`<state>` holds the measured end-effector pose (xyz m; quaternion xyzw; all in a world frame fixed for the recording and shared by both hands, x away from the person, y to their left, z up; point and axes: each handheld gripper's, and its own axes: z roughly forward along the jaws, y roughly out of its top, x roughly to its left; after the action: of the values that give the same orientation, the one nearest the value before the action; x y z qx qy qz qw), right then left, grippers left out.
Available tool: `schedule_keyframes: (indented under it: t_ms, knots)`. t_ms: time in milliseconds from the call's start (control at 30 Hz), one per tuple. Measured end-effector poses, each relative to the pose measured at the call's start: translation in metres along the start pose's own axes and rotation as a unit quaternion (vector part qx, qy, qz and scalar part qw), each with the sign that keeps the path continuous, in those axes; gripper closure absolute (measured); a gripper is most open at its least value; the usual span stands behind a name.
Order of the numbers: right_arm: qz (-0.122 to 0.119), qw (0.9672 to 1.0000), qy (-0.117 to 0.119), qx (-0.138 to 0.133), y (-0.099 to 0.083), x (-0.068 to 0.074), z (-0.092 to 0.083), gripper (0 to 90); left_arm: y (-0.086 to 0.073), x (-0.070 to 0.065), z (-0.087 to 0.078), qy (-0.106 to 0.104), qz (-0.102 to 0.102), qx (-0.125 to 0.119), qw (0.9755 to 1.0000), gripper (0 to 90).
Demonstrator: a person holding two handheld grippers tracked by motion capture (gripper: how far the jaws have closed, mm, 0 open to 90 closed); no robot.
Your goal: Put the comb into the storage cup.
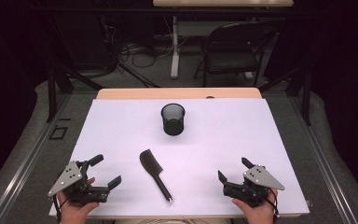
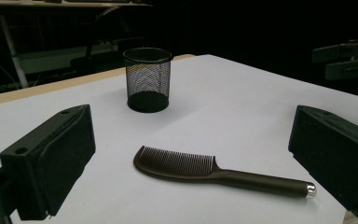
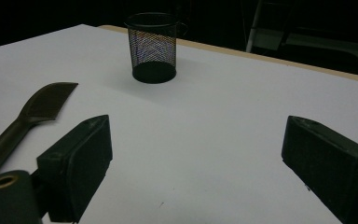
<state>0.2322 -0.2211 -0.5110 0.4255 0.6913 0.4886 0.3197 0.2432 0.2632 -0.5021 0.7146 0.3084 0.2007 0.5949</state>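
A dark comb (image 1: 154,174) lies flat on the white tabletop (image 1: 223,140), midway between 2 hand-held claws near the front edge, its toothed head toward a black mesh cup (image 1: 173,119) that stands upright farther back, well apart from it. The left claw (image 1: 108,171) rests with its jaws spread wide and empty. The right claw (image 1: 234,169) is likewise wide open, gripping nothing. Neither touches the comb.

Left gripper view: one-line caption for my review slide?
Open left gripper facing a dark comb lying flat on the white table, mesh cup standing upright behind it.
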Motion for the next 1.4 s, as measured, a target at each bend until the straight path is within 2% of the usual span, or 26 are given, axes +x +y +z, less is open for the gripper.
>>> schedule_keyframes:
  t_ms: [333, 400, 433, 733, 833, 1000, 1133, 1167, 1300, 1400]
  knots:
    - [0.002, 1.0000, -0.002, 0.007, -0.002, -0.001, 0.001, 14.3, -0.001, 0.001, 0.001, 0.005, -0.012, 0.007, 0.9999, 0.7]
    - [0.001, 1.0000, -0.004, 0.008, -0.002, -0.001, 0.001, 14.5, -0.002, 0.002, 0.002, 0.004, -0.013, 0.007, 0.9999, 0.7]
    - [0.001, 1.0000, -0.003, 0.009, -0.002, -0.001, 0.002, 14.5, -0.002, 0.001, 0.002, 0.011, -0.007, 0.014, 0.9998, 0.7]
    - [-0.003, 0.9999, -0.002, 0.015, -0.002, 0.001, 0.005, 15.1, -0.002, 0.001, 0.004, -0.001, -0.018, 0.018, 0.9997, 0.7]
    - [-0.003, 0.9999, -0.003, 0.013, -0.001, 0.002, 0.006, 15.9, -0.002, -0.002, 0.005, 0.005, -0.019, 0.027, 0.9995, 2.1]
    - [-0.006, 0.9998, 0.003, 0.018, -0.002, 0.002, 0.009, 16.6, -0.003, -0.005, 0.009, 0.012, -0.011, 0.033, 0.9993, 10.5]
    - [-0.009, 0.9997, 0.006, 0.020, -0.002, 0.003, 0.008, 16.7, -0.002, -0.006, 0.012, 0.011, -0.012, 0.036, 0.9992, 11.8]
    - [-0.011, 0.9997, 0.006, 0.019, -0.003, 0.003, 0.009, 16.6, -0.001, -0.006, 0.013, 0.010, -0.012, 0.037, 0.9992, 16.1]
    - [-0.011, 0.9998, 0.005, 0.019, -0.002, 0.004, 0.008, 16.6, 0.003, -0.010, 0.018, 0.010, -0.013, 0.036, 0.9992, 18.4]
    - [-0.012, 0.9998, 0.003, 0.013, -0.002, 0.005, 0.007, 16.6, 0.006, -0.015, 0.021, 0.015, -0.011, 0.040, 0.9990, 31.1]
